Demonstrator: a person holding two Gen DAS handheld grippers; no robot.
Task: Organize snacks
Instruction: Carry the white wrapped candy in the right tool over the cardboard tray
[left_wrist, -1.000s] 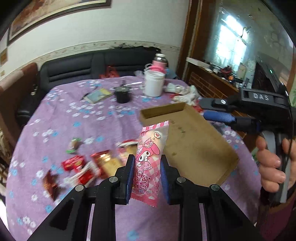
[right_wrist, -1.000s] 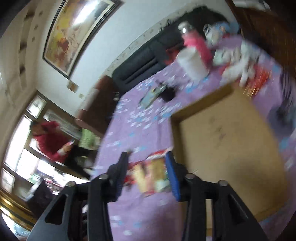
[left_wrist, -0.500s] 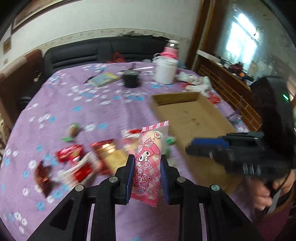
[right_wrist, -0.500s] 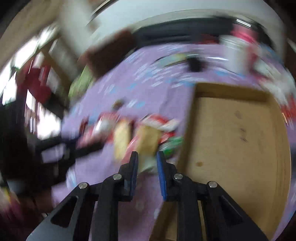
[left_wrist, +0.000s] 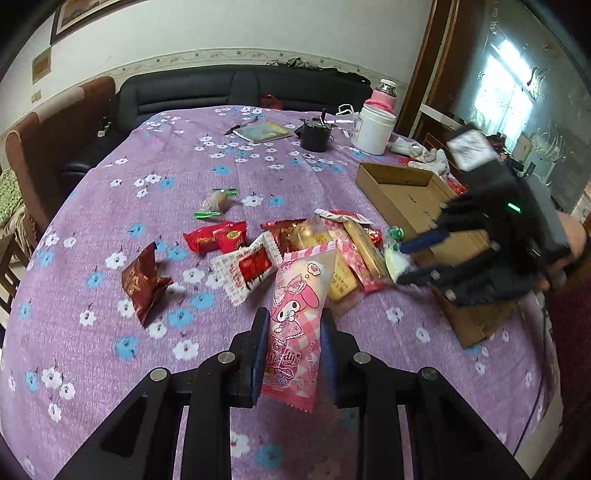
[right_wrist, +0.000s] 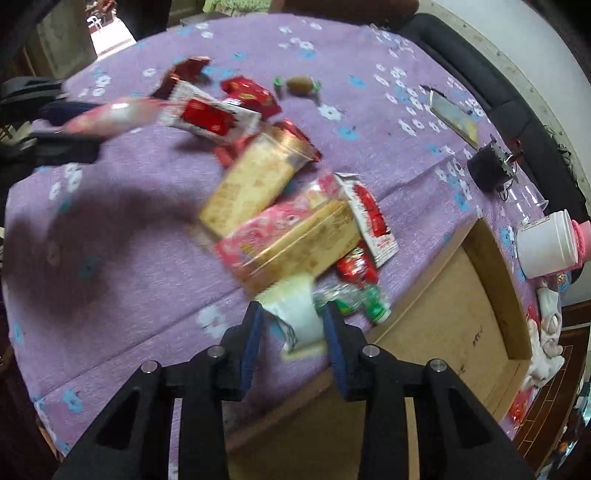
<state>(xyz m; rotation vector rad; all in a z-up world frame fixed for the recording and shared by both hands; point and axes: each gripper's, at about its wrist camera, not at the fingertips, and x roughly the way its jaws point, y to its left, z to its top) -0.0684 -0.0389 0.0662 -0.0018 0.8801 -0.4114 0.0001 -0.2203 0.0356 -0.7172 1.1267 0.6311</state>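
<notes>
The left gripper (left_wrist: 291, 350) is pinching a pink cartoon-rabbit snack packet (left_wrist: 297, 325) between its blue-padded fingers (left_wrist: 258, 347), holding it upright above the near part of the tabletop (left_wrist: 110, 369), which is wearing a purple flowered cloth. The right gripper (right_wrist: 291, 339) is pointing steeply down at the edge of the snack heap; its fingers (right_wrist: 251, 343) have just been opening a little and are standing slightly apart with a small white packet (right_wrist: 295, 317) lying between them, and whether the pads are pressing on it cannot be told through the blur. In the left wrist view that same gripper is reaching in from the right, over the near wall of an open cardboard box (left_wrist: 406, 199) that is sitting toward the right edge of the tabletop. Just beside the box's left wall, the loose snacks are lying in an overlapping pile: two golden-yellow packets (right_wrist: 258, 184), a pink patterned packet (right_wrist: 273, 229), a white-and-red packet (right_wrist: 373, 218) and a green-and-clear wrapper (right_wrist: 354, 299). Farther toward the left edge, a white packet with a red label (left_wrist: 247, 269), a red packet (left_wrist: 216, 236), a dark red foil packet (left_wrist: 142, 280) and a green-ended wrapped candy (left_wrist: 216, 201) are lying apart from one another. Toward the far edge a white jar (left_wrist: 373, 129), a dark cup (left_wrist: 314, 134) and a booklet (left_wrist: 262, 131) are standing well clear of the snacks.
</notes>
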